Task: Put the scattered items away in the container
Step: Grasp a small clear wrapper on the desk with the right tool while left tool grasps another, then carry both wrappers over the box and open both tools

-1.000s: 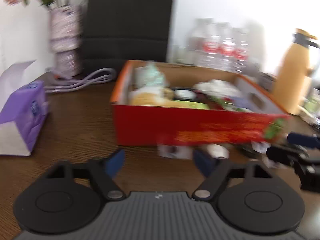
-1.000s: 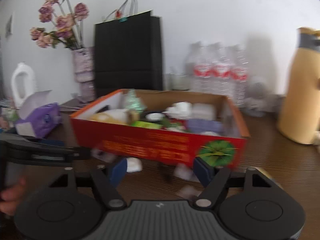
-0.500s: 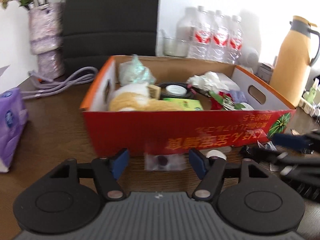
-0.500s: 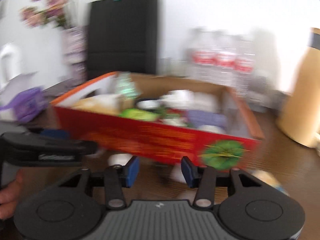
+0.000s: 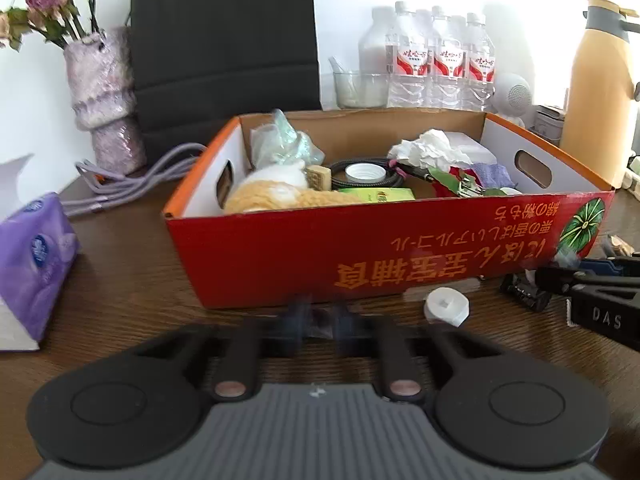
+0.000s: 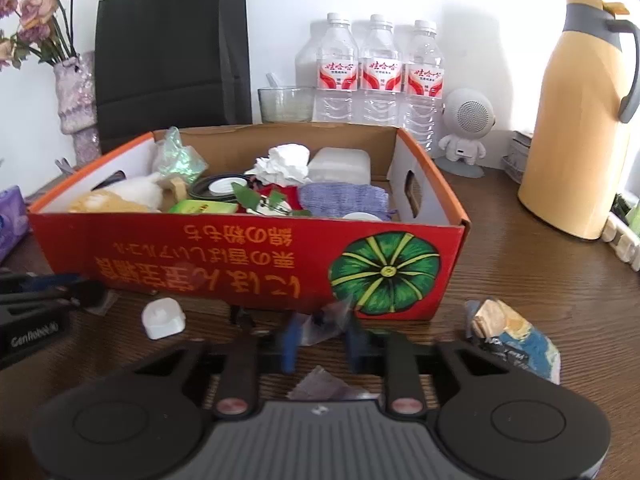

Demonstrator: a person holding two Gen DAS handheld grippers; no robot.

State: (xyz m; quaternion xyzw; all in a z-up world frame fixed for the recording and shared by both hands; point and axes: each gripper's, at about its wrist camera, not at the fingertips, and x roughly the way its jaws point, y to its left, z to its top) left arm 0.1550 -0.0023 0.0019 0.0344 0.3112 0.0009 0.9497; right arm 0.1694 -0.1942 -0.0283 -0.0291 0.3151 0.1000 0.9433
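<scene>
Left hand-held gripper (image 5: 318,326): jaws closing, with a small clear packet (image 5: 320,322) between the blue fingertips; motion blur hides whether the pads press on it. The packet lies on the tabletop (image 5: 132,280) just in front of the box (image 5: 360,256), close to its red front wall.

Right hand-held gripper (image 6: 322,338): jaws closing, with a crumpled clear wrapper (image 6: 324,326) between the fingertips; blur hides the contact here too. The wrapper lies on the tabletop against the foot of the box front, below the green melon print (image 6: 386,272).

Loose items on the tabletop:
- White cap (image 5: 446,306): just right of the left hand-held gripper, near the box front. In the right wrist view the same cap (image 6: 163,317) lies left of the right hand-held gripper.
- Snack pack (image 6: 514,338), blue and tan: right of the right hand-held gripper, apart from the box.
- Purple scrap (image 6: 320,386): directly beneath the right hand-held gripper's fingers, close to its body.

The box already holds a plush toy (image 5: 280,192), crumpled tissue (image 5: 428,150), a green carton (image 5: 376,195) and a purple cloth (image 6: 342,199).

Behind the box stand water bottles (image 6: 378,72), a yellow flask (image 6: 584,120) and a black bag (image 6: 172,48).
</scene>
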